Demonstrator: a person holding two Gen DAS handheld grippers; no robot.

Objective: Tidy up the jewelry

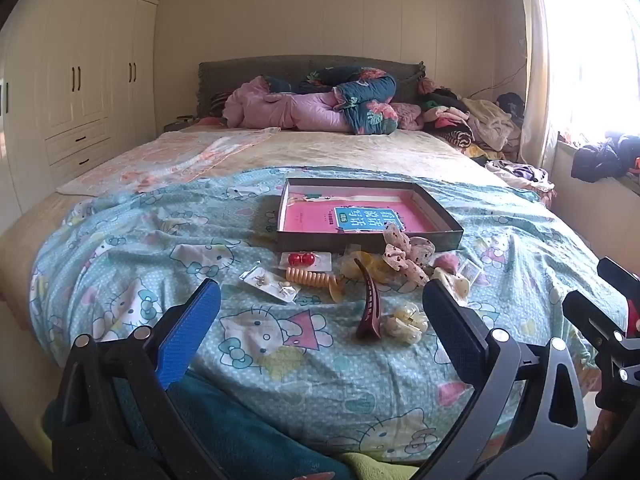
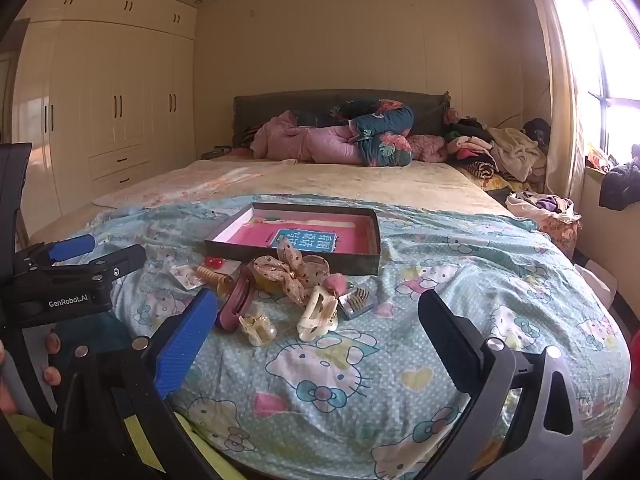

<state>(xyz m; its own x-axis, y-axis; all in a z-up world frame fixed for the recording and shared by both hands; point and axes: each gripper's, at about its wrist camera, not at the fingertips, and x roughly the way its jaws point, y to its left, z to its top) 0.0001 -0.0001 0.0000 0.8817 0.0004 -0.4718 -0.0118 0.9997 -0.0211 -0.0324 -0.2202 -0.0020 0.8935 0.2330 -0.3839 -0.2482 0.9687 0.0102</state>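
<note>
A shallow dark box (image 1: 448,216) with a pink and blue book inside lies on the Hello Kitty bedspread; it also shows in the right wrist view (image 2: 376,240). In front of it lie hair accessories: a maroon clip (image 1: 369,308) (image 2: 236,300), a pale claw clip (image 1: 406,323) (image 2: 258,328), a cream claw clip (image 2: 318,314), a dotted bow (image 1: 404,258) (image 2: 292,268), an orange coil tie (image 1: 310,279), red bobbles (image 1: 302,259) and bagged earrings (image 1: 270,283). My left gripper (image 1: 320,320) is open and empty, short of the pile. My right gripper (image 2: 318,332) is open and empty near the cream clip.
The bed (image 1: 332,152) runs back to a grey headboard with rolled quilts (image 1: 320,108) and piled clothes (image 1: 480,124) at the right. White wardrobes (image 1: 80,80) line the left wall. A bright window (image 2: 608,60) is at the right. The left gripper's body (image 2: 60,276) shows in the right wrist view.
</note>
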